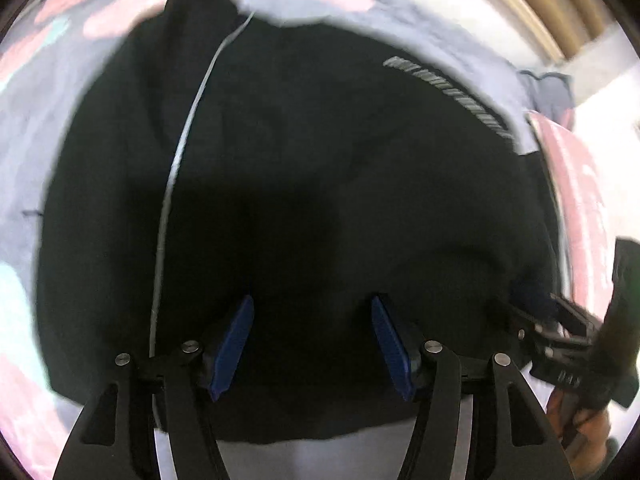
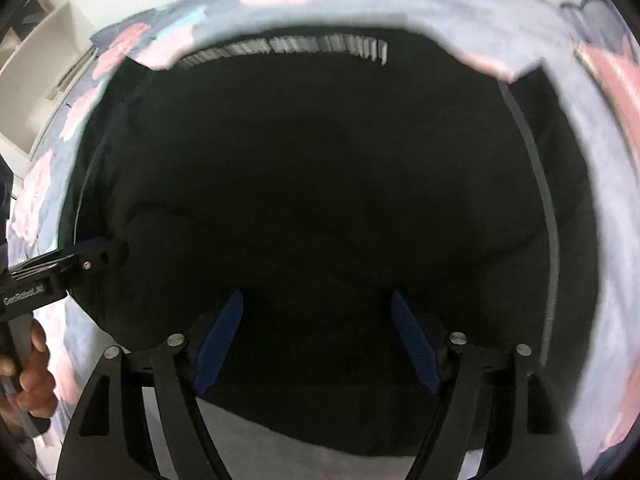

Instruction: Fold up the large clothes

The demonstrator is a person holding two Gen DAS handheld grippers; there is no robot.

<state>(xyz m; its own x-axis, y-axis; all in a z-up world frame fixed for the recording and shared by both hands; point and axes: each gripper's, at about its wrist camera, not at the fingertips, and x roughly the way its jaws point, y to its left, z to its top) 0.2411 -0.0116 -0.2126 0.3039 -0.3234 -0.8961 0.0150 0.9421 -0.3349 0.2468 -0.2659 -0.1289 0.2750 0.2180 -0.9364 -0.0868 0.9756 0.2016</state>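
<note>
A large black garment (image 1: 300, 168) with a thin white stripe (image 1: 180, 160) and grey printed lettering (image 1: 452, 92) lies spread on a floral bed sheet. It fills the right wrist view too (image 2: 320, 168), lettering (image 2: 288, 48) at its far edge. My left gripper (image 1: 312, 304) is open, its blue pads (image 1: 234, 344) just above the garment's near edge. My right gripper (image 2: 318, 300) is open over the near edge as well, blue pads (image 2: 412, 344) apart. Each gripper shows in the other's view: the right gripper (image 1: 560, 332) at the garment's right side, the left gripper (image 2: 68, 264) at its left side.
The bed sheet (image 1: 36, 160) is pale lilac with pink and teal blotches and surrounds the garment (image 2: 600, 220). A pink item (image 1: 576, 184) lies at the right. Wooden slats (image 1: 532, 4) and white furniture (image 2: 44, 40) stand beyond the bed. A hand (image 2: 32, 376) holds the left gripper.
</note>
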